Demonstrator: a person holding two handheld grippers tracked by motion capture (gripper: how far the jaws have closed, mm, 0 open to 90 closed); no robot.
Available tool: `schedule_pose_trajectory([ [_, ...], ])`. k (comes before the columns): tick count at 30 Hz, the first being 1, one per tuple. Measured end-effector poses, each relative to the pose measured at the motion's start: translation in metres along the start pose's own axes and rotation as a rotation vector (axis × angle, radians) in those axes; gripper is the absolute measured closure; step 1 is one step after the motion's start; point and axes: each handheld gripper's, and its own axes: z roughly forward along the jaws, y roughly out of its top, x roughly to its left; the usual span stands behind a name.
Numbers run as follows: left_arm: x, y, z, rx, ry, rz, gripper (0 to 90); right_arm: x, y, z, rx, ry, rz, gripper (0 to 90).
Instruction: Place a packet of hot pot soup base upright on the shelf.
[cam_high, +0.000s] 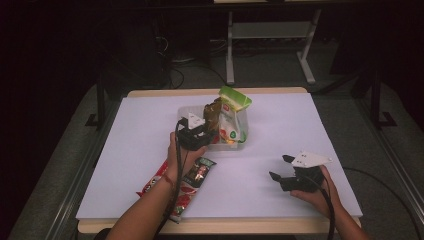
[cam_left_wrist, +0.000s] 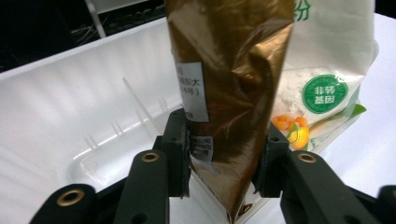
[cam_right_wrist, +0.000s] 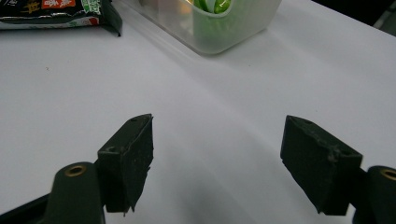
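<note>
Left tongs (cam_left_wrist: 227, 156) flank gold pouch (cam_left_wrist: 229, 88) bearing a white label.

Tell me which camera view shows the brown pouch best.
The left gripper view: the brown pouch stands upright and close between the left gripper jaws, its label visible. The high view shows it small in the clear bin. The right gripper view gives no clear sight of it.

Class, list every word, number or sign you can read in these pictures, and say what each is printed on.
"非转基因": green round seal on the white and green bag.
White sticker on the brown pouch: characters and digits, too blurred to read.
Dark snack packet: red and green label patches, unreadable.
Red packet: print too small.
</note>
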Motion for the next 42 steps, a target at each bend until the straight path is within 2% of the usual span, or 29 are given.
schedule_pose_trajectory([
  [6,0.003,0.003,-0.01,-0.018,-0.02,0.039,58.1,0.001,0.0,0.001,0.004,0.004,-0.003,25.1],
  [8,0.004,0.002,-0.015,-0.019,-0.027,0.059,56.6,0.001,0.0,0.001,0.004,0.004,-0.002,25.1],
  [14,0.01,-0.003,-0.029,-0.024,-0.054,0.085,49.4,0.001,0.0,0.001,0.003,0.005,-0.002,25.1],
  [23,0.02,-0.016,-0.057,-0.032,-0.13,0.14,39.9,0.001,0.002,0.004,0.007,0.011,0.002,25.1],
  [25,0.023,-0.018,-0.065,-0.032,-0.137,0.16,36.9,0.001,0.003,0.005,0.01,0.013,0.003,25.2],
  [30,0.029,-0.027,-0.084,-0.044,-0.17,0.157,32.5,0.001,0.004,0.008,0.017,0.016,0.003,25.3],
  [33,0.034,-0.033,-0.092,-0.023,-0.184,0.164,29.3,0.003,0.004,0.009,0.021,0.021,0.003,25.3],
  [40,0.048,-0.051,-0.111,-0.002,-0.255,0.159,24.3,0.007,0.005,0.012,0.028,0.03,0.003,25.4],
  [42,0.054,-0.056,-0.116,0.008,-0.279,0.141,24.1,0.008,0.005,0.013,0.035,0.036,0.002,25.4],
])
